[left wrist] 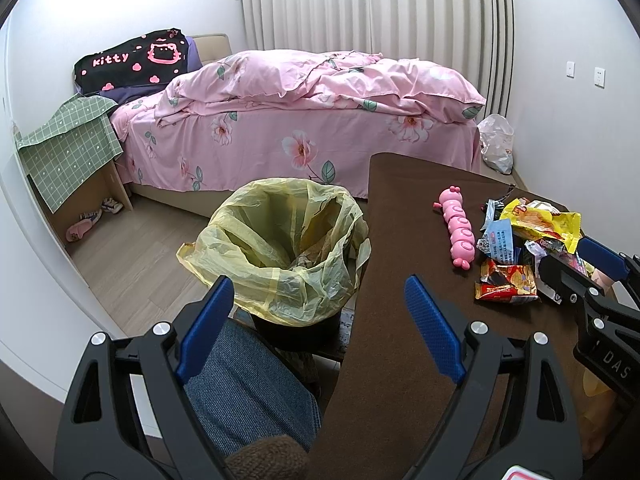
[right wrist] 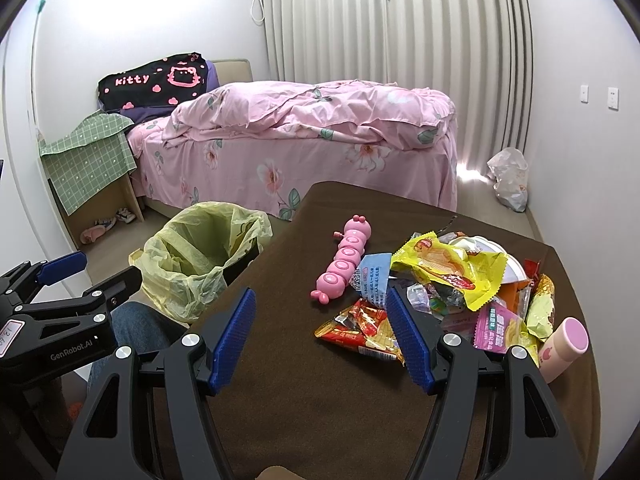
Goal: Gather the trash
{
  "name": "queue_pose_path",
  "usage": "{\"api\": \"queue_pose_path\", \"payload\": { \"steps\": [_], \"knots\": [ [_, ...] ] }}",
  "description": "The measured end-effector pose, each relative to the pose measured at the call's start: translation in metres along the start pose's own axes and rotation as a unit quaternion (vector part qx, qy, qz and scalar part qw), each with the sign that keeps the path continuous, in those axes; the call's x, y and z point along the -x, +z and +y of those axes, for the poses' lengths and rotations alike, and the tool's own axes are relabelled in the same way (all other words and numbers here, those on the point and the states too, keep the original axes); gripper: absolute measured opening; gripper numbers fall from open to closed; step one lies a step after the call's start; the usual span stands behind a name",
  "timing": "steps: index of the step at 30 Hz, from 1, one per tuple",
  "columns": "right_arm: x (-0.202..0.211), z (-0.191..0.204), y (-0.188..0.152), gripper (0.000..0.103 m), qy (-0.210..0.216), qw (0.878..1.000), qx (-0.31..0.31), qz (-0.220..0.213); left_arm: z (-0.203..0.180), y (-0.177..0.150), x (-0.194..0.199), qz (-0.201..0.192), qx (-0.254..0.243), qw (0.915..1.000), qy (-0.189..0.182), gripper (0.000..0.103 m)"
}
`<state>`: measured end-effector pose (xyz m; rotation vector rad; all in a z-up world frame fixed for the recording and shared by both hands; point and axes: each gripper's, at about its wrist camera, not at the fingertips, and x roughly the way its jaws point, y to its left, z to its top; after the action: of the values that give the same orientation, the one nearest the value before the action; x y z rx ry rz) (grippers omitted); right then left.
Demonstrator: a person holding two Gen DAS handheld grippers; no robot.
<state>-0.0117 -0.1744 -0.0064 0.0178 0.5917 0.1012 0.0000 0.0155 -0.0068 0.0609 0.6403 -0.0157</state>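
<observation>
A pile of wrappers (right wrist: 448,276) is lying on the brown table (right wrist: 320,400), just right of a pink caterpillar toy (right wrist: 344,260). The right gripper (right wrist: 320,332) is hovering near the pile's red wrapper (right wrist: 360,328), fingers spread and holding nothing, likely lining up a grab. The left gripper (left wrist: 316,320) is waiting, fingers apart and unloaded, near the bin (left wrist: 280,248), which is standing left of the table, its yellow liner open for drops.

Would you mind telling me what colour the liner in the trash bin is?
The bin liner is translucent pale yellow, clearest in the left wrist view.
</observation>
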Motion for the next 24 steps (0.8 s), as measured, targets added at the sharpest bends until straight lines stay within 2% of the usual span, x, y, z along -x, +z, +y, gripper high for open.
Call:
{"api": "queue_pose_path", "payload": {
  "steps": [24],
  "knots": [
    [-0.0007, -0.0004, -0.0018, 0.064, -0.001, 1.000, 0.001, 0.001, 0.0013, 0.0001, -0.0013, 0.002, 0.001, 1.0000, -0.001, 0.084]
  ]
}}
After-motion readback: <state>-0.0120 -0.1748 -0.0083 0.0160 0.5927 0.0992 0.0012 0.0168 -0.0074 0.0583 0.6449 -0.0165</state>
